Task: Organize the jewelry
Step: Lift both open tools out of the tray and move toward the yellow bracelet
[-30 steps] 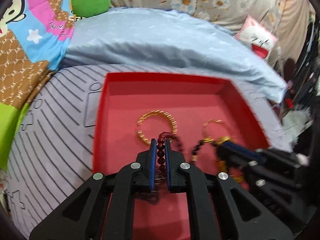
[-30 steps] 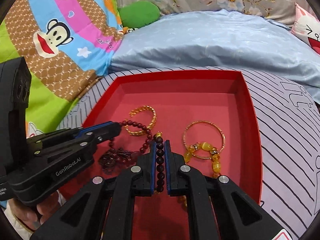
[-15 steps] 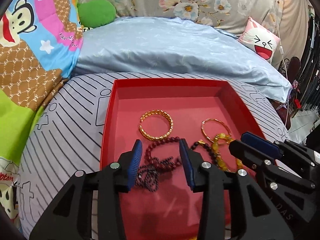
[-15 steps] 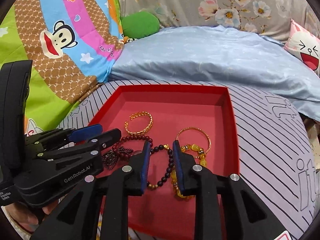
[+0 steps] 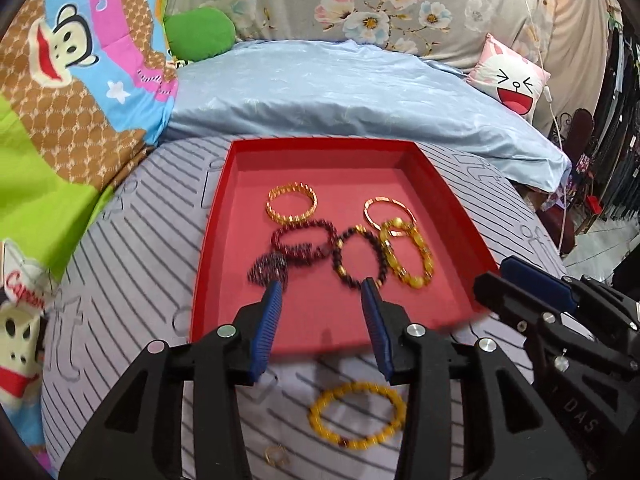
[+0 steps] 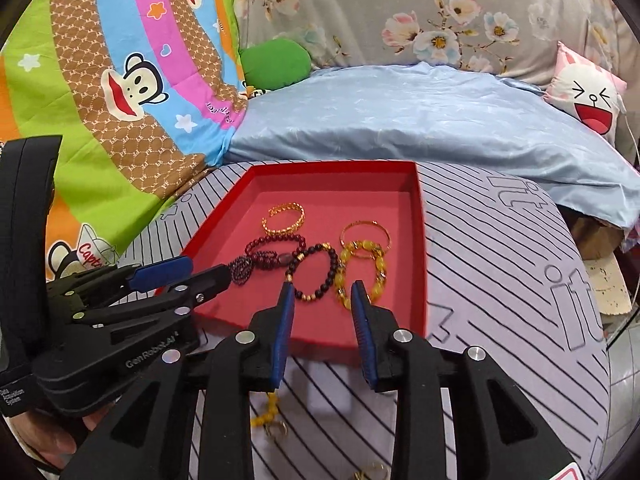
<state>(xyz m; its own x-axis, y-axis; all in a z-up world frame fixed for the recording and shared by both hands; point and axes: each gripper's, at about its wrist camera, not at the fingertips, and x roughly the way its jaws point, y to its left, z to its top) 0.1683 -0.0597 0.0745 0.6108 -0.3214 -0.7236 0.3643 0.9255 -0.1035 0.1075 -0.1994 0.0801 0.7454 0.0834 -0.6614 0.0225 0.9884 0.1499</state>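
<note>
A red tray (image 5: 448, 216) (image 6: 420, 248) lies on the striped bedding and holds several bracelets: a gold bangle (image 5: 291, 202), a dark red bead bracelet (image 5: 304, 240), a dark bead bracelet (image 5: 358, 262) (image 6: 316, 274), a thin gold ring bangle (image 5: 386, 212) and a yellow bead bracelet (image 5: 408, 256) (image 6: 362, 268). My left gripper (image 5: 322, 292) is open and empty above the tray's near edge. My right gripper (image 6: 322, 294) is open and empty, also over the near edge. A yellow bead bracelet (image 5: 356, 418) lies on the bedding below the left gripper.
A small gold ring (image 5: 276, 456) (image 6: 276, 428) lies on the striped cover near the yellow bracelet. Another small gold piece (image 6: 372, 472) lies at the bottom edge. A blue quilt (image 5: 340, 92), a green cushion (image 5: 200, 34) and a cartoon pillow (image 5: 512, 76) lie behind the tray.
Both grippers opened, letting go of the dark red and dark bead bracelets, which now lie in the tray. Both grippers pulled back toward me from the tray.
</note>
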